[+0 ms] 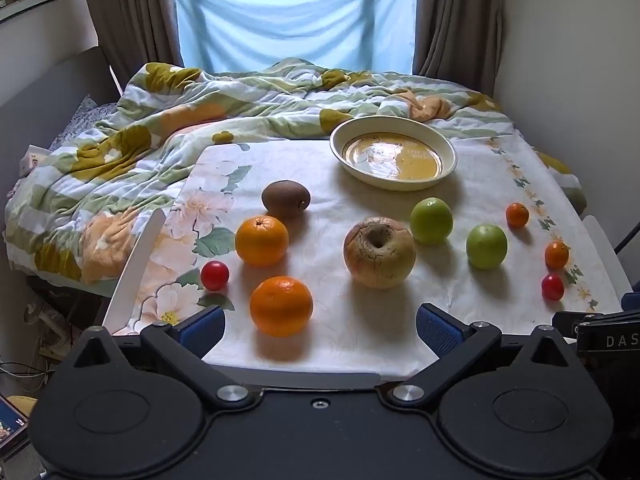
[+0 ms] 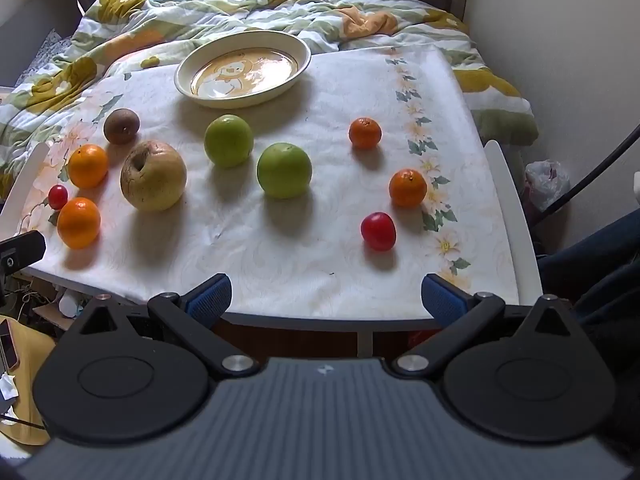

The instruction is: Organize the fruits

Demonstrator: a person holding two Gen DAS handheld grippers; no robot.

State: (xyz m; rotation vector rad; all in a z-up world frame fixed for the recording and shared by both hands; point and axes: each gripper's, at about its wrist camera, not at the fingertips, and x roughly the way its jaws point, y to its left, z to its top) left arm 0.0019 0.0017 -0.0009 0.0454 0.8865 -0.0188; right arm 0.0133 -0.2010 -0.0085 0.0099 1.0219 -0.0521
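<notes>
Meanwhile both grippers hung at the bench's near edge, left gripper and right gripper with fingers spread wide, holding nothing; fruits lay scattered on the cloth, apple left of centre, plate behind.

Open tongs face scattered fruit, seemingly bear-printed plate.

Plate behind fruits on table.
</notes>
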